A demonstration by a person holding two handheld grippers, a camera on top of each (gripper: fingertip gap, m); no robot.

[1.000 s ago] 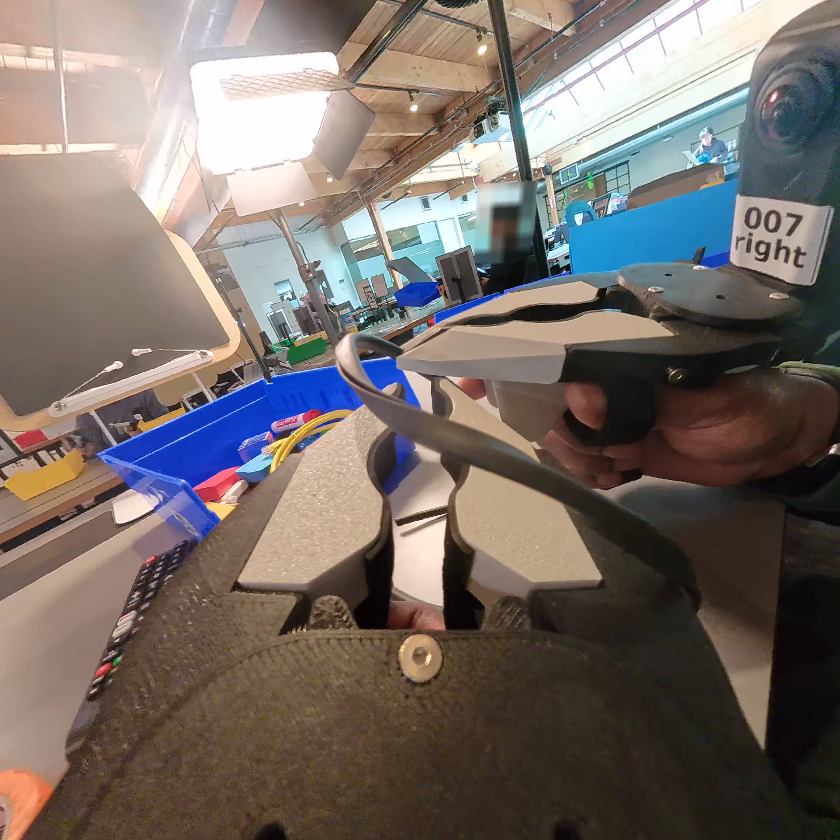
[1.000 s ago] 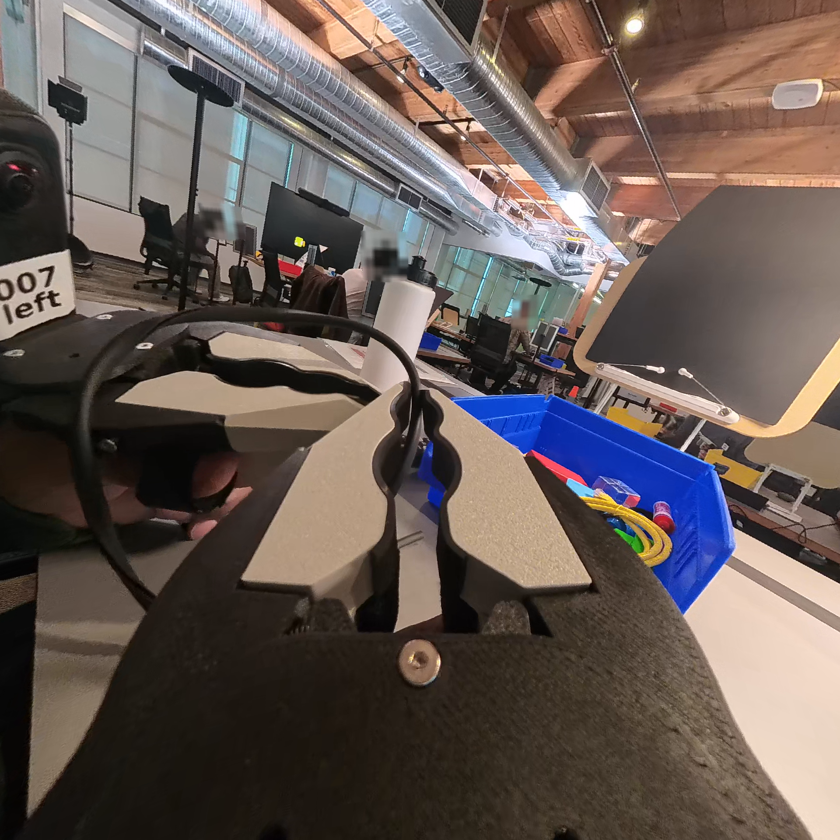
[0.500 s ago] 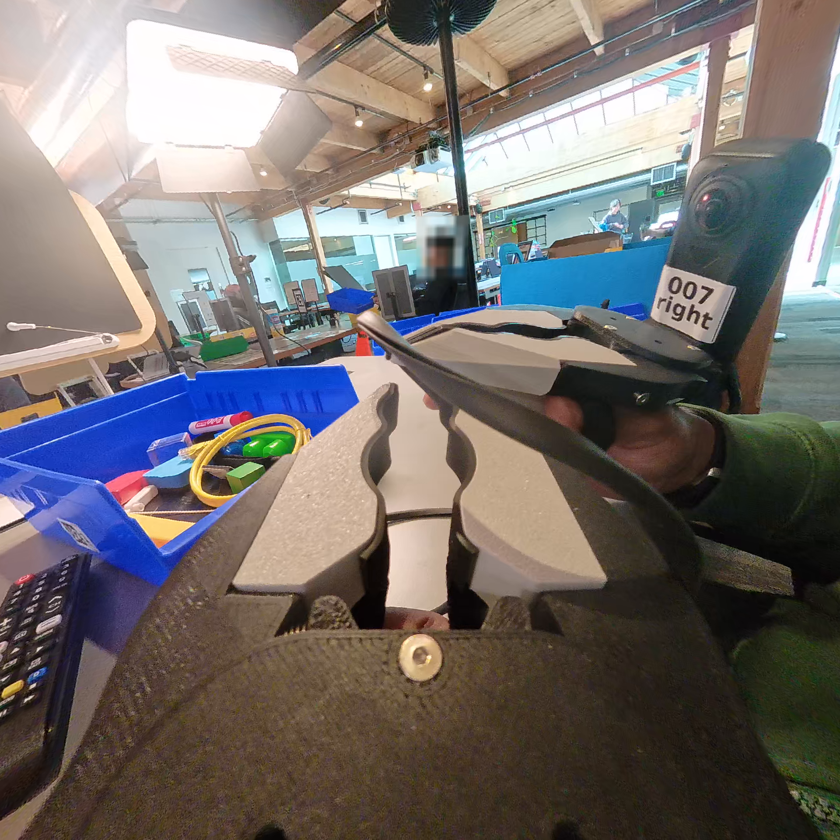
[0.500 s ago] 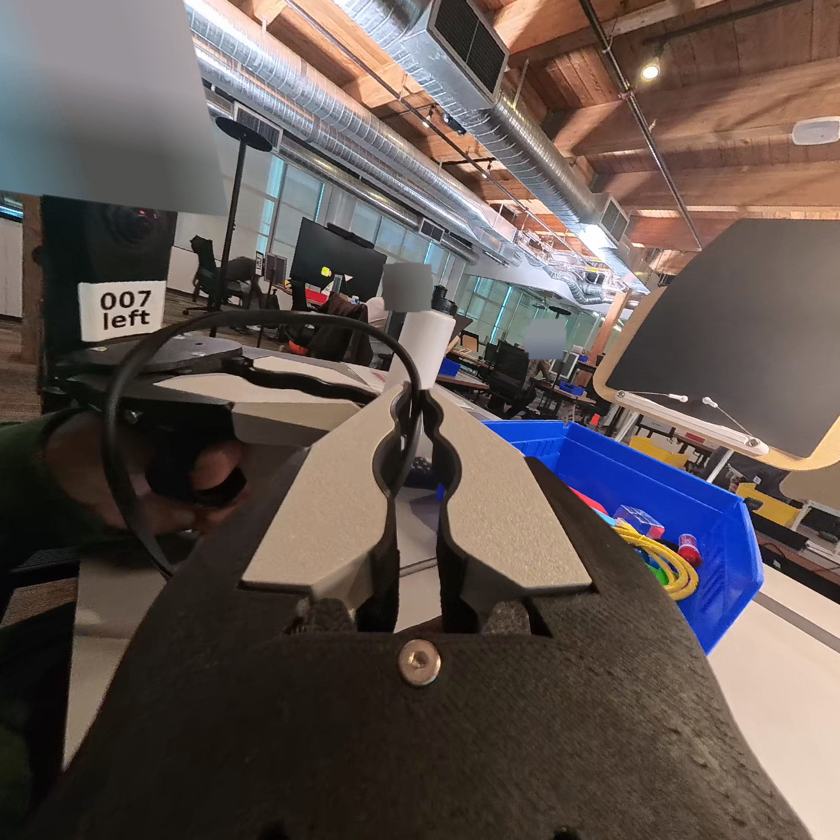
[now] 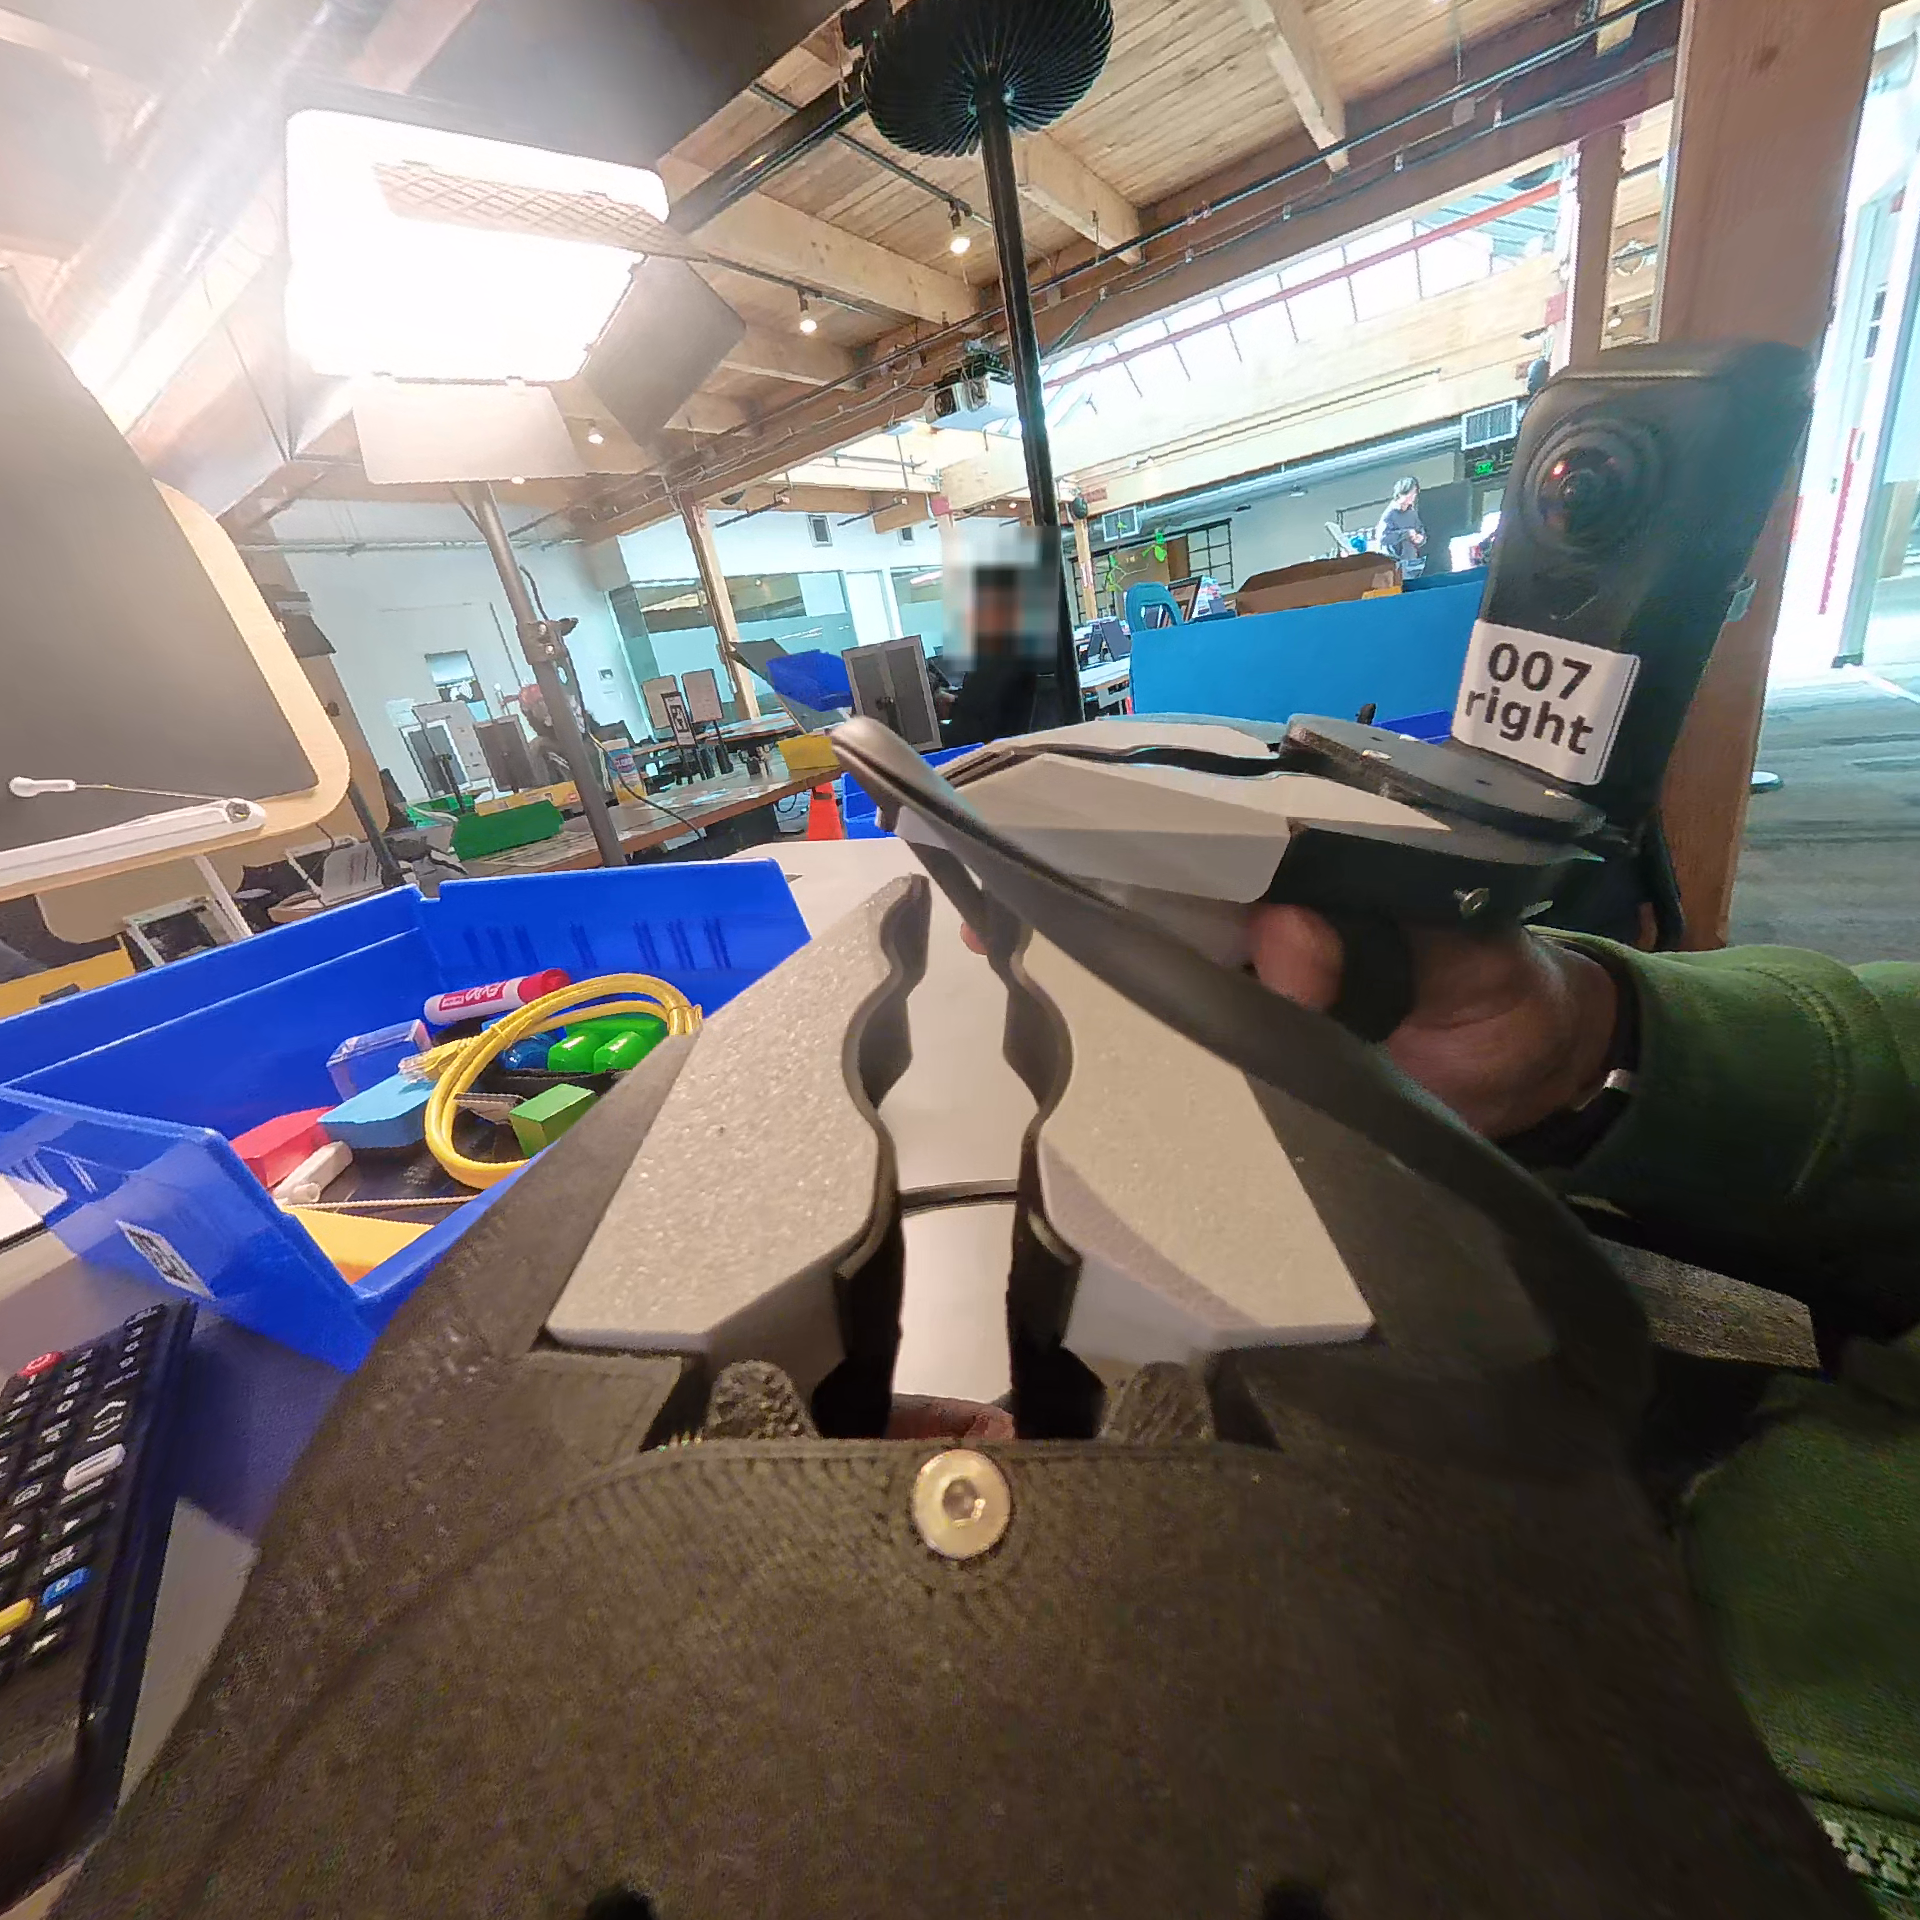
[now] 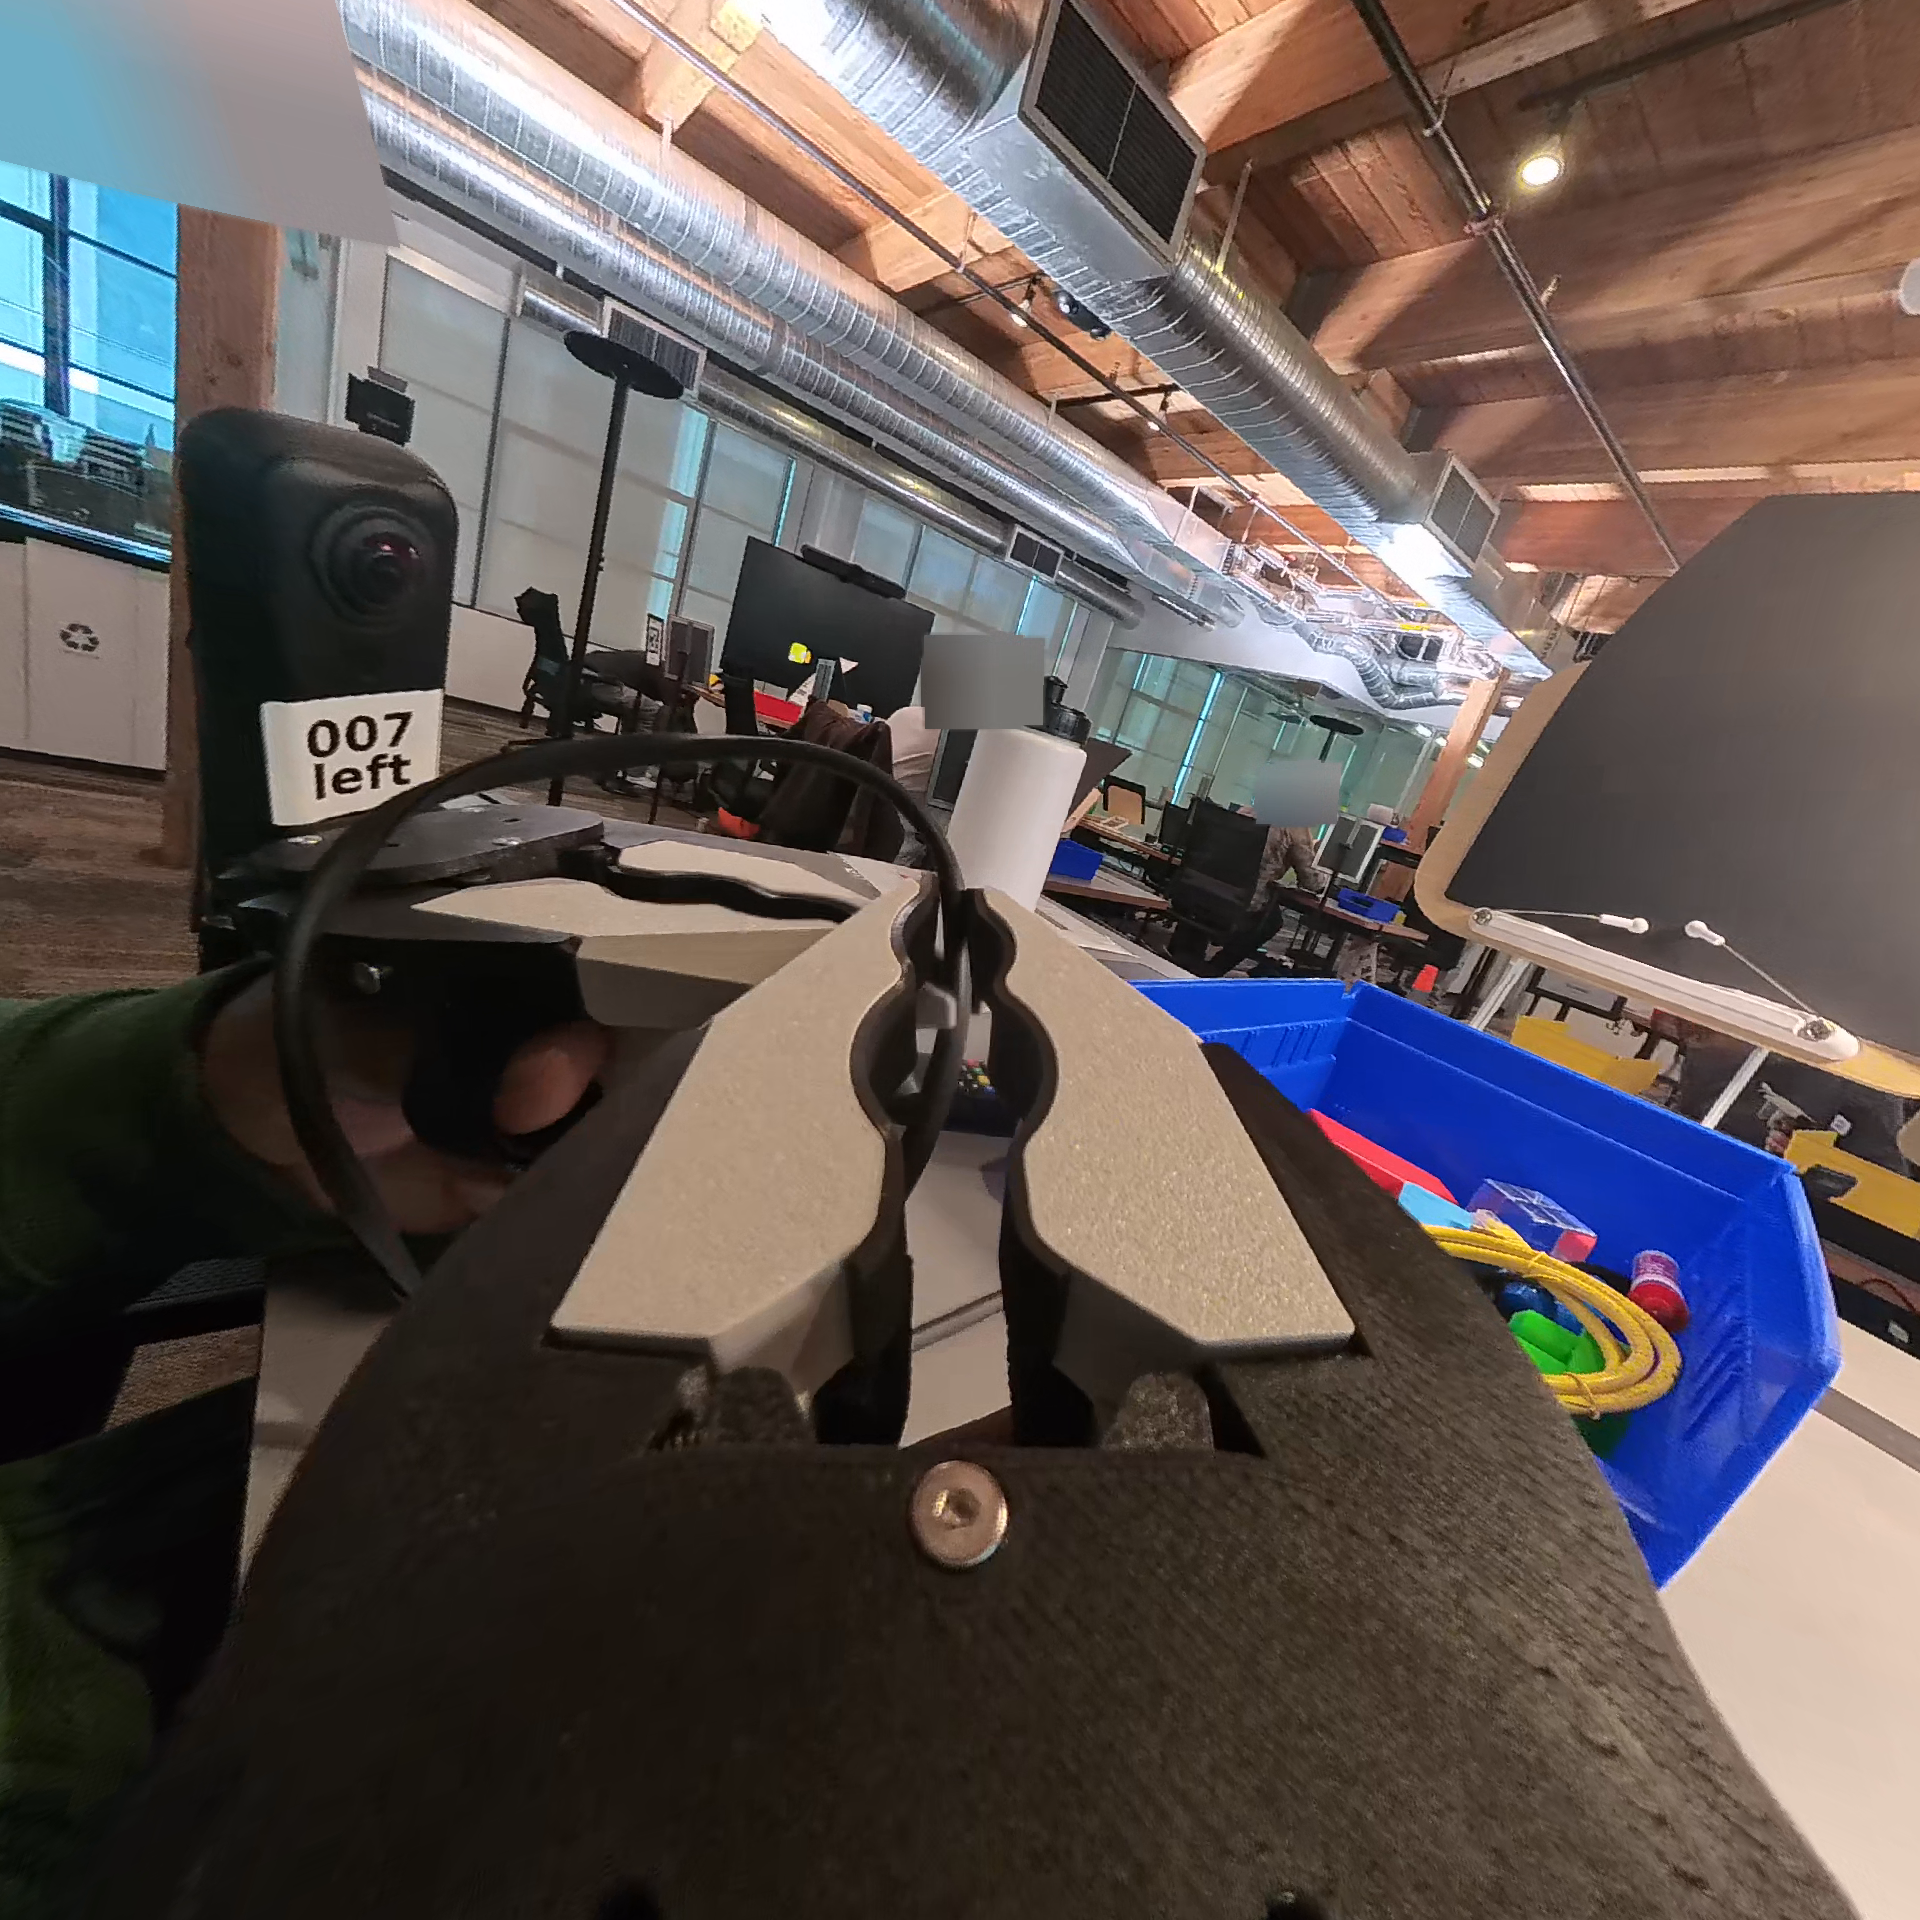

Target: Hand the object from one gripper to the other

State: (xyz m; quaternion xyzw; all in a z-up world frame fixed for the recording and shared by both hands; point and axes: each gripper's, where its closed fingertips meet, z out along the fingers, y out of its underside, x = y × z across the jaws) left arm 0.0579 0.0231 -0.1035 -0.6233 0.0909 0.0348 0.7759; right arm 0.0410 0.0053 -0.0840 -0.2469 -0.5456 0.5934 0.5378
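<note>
The black cable tie (image 6: 940, 862) sits pinched between the tips of your right tool (image 6: 956, 920), clenched on the strap close to its small grey head. From there the strap arcs up and back toward your left side in a wide loop that passes over the left tool's body. In the left wrist view the same strap (image 5: 1195, 997) runs as a long band slanting from the right tool's tips down across your left tool's right finger (image 5: 1174, 1164).

Your left tool (image 5: 961, 914) stands slightly parted with nothing between its fingers, so it looks released. The strap lies above and to the right of its gap, not inside it, and its long axis crosses the fingers at a slant. The two tools are close, tips nearly meeting. By the look of it, the handover is done or nearly so.

Below lies the pale desk (image 5: 904, 868), with a blue bin (image 5: 582, 935) of small bits on it, and a remote control (image 5: 73, 1475) beside that.
</note>
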